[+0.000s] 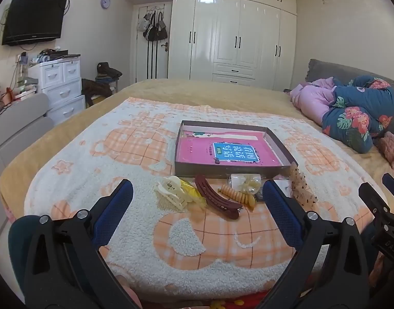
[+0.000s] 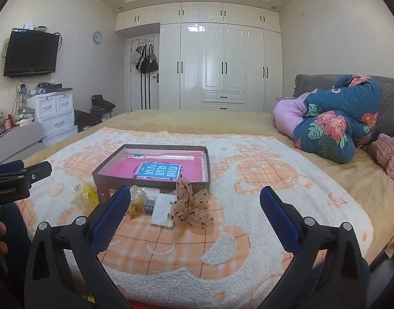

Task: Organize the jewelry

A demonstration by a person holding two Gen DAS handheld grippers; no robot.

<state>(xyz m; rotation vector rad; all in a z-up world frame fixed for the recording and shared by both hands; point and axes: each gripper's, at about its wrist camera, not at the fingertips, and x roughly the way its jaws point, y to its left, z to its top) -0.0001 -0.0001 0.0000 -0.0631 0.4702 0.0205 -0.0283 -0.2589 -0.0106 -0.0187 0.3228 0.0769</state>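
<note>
The shallow box point(image 1: 279, 141) sat far on the blanket point(image 1: 135, 231), hair clips strewn just near of it. The maroon clip point(image 1: 217, 197) lay slantwise, far of the left gripper point(image 1: 197, 203); both grippers' fingers stood apart, empty, the right gripper point(image 2: 195, 212) facing the bow point(image 2: 193, 207).

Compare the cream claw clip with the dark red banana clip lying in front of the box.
The cream claw clip is short, chunky and pale; the dark red banana clip is long, slim and curved. The claw clip lies left of the banana clip. Both rest on the blanket, outside the box, with neither gripper touching them.
</note>
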